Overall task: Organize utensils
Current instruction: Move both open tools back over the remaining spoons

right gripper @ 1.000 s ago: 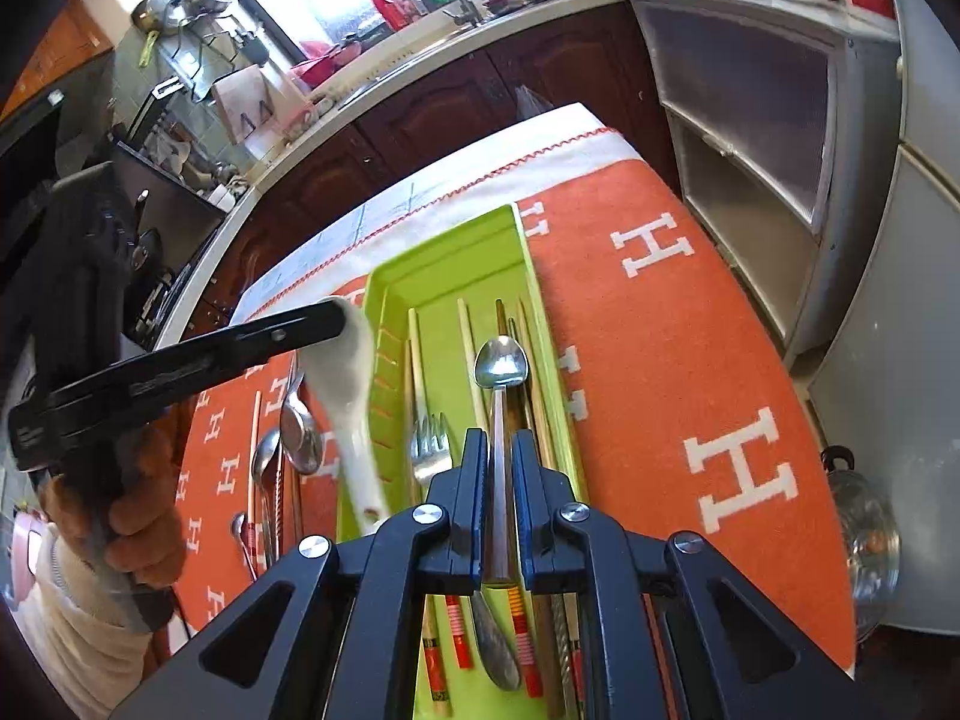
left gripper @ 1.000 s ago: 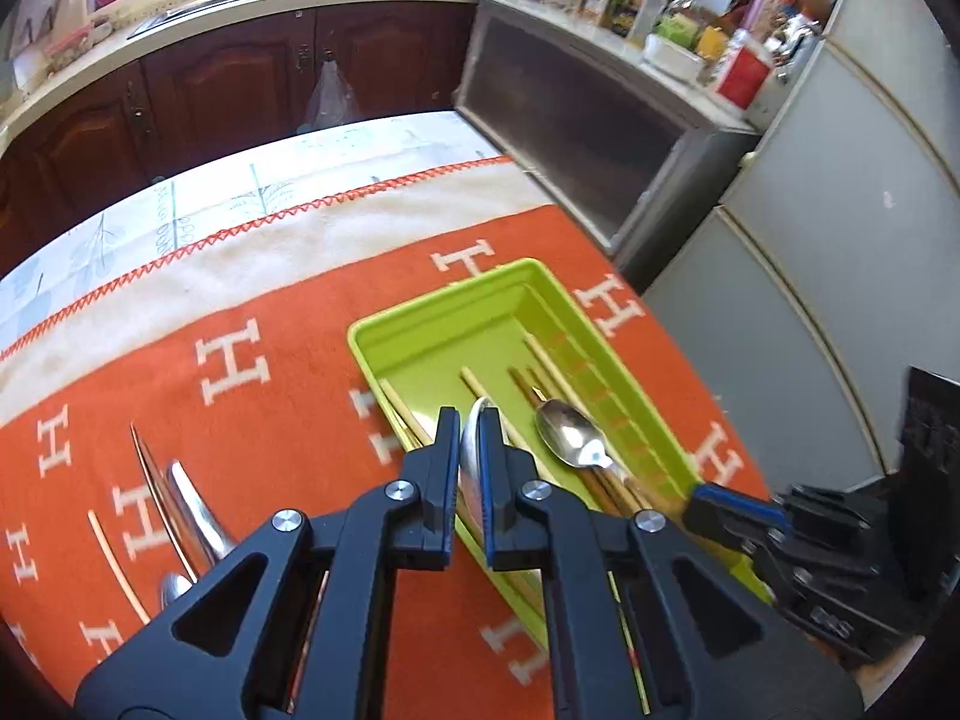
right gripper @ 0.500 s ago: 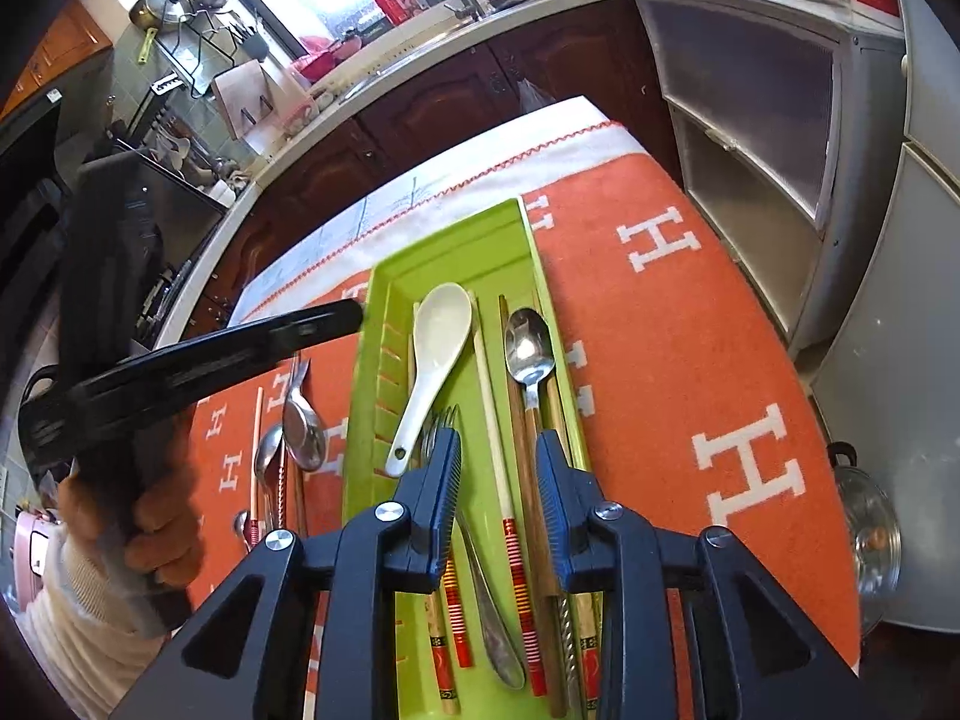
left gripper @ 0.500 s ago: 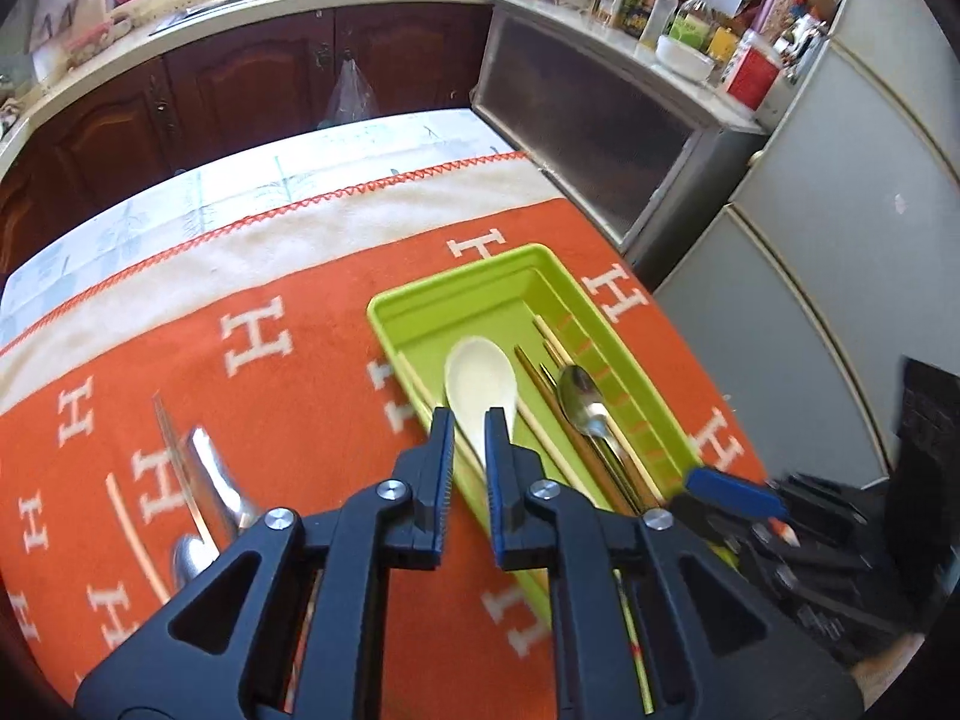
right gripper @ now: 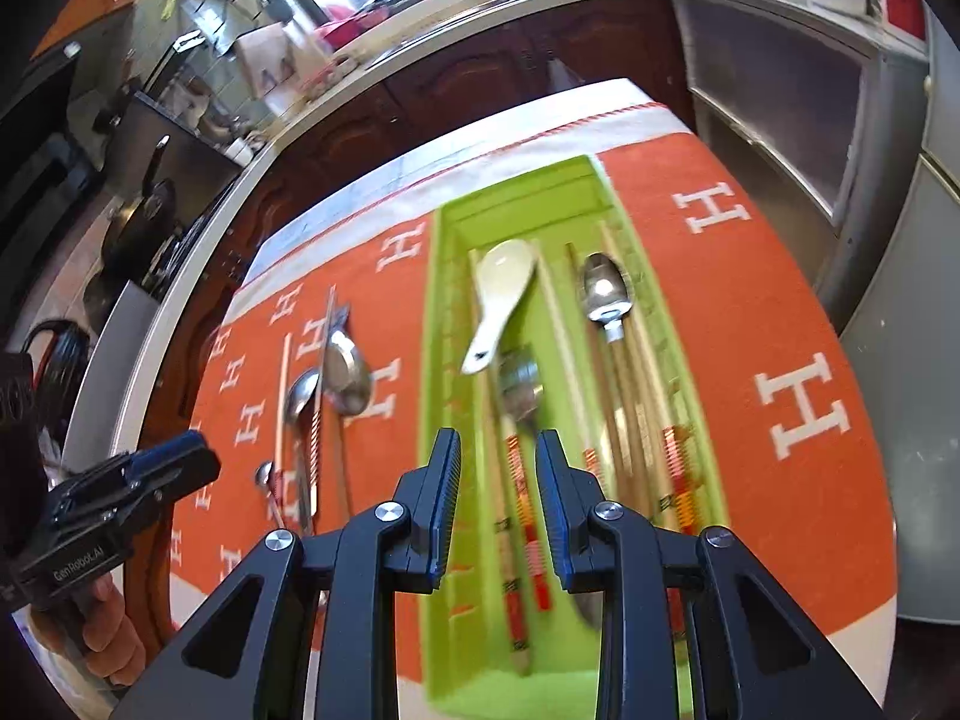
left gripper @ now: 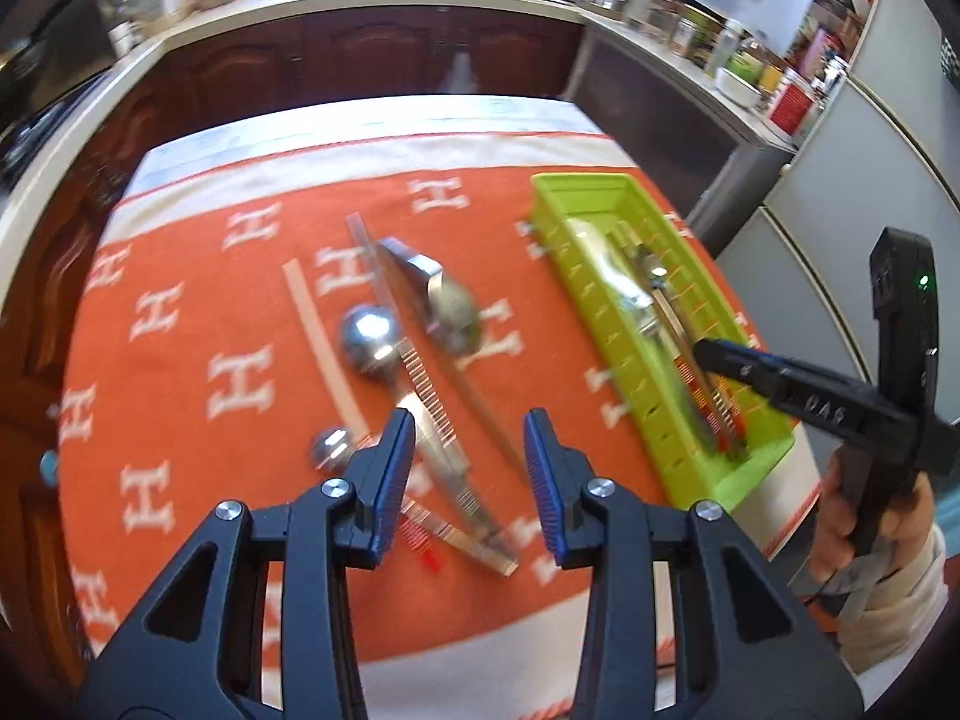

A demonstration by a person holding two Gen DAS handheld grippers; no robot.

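Observation:
The green utensil tray (right gripper: pixel 441 324) holds a white ceramic spoon (right gripper: pixel 501 300), a metal spoon (right gripper: pixel 606 294), a fork (right gripper: pixel 519 384) and several chopsticks. It also shows in the left wrist view (left gripper: pixel 606 336). Loose metal spoons (left gripper: pixel 369 333) (left gripper: pixel 453 309) and chopsticks (left gripper: pixel 324 348) lie on the orange cloth to the tray's left. My left gripper (left gripper: pixel 468 480) is open and empty above these loose utensils. My right gripper (right gripper: pixel 498 498) is open and empty above the tray's near end.
The orange cloth with white H marks (left gripper: pixel 240 384) covers the table. Dark wooden cabinets (left gripper: pixel 372 54) and a counter run along the back. A grey fridge (left gripper: pixel 864 168) stands to the right of the table.
My left gripper let go of the white spoon into the tray, swung left over the loose utensils and opened wide. My right gripper released the metal spoon and opened.

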